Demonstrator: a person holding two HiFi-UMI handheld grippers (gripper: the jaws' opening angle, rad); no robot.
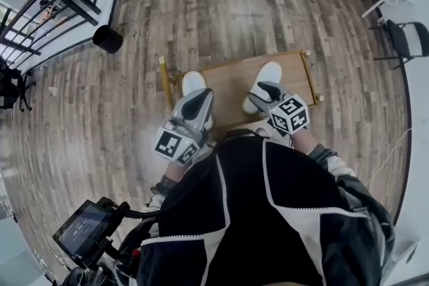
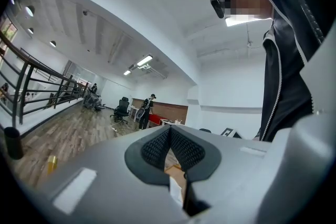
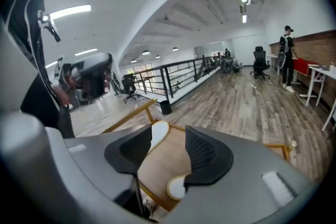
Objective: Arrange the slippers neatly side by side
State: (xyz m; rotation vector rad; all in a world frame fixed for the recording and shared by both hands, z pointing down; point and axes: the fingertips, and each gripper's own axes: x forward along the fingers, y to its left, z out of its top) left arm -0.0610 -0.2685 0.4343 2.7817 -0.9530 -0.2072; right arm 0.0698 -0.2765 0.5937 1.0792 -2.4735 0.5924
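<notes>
While the left gripper [image 1: 196,102] is held with jaws together over the left slipper [image 1: 192,82], whether its edge is pinched cannot be made out. On the wooden tray [image 1: 228,80] the slippers lie apart; the right slipper [image 1: 269,72] could be knocked askew if the right gripper [image 1: 263,92], jaws apart and empty, is lowered off-centre. Both heels are hidden.

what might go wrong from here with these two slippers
The left tongs are shut close to the left slipper. Going in like that would likely shove it toward the gold rail of the table rather than grip it. The right tongs are open and grip nothing. Closing on just the edge of the right slipper may let it slip out.
</notes>
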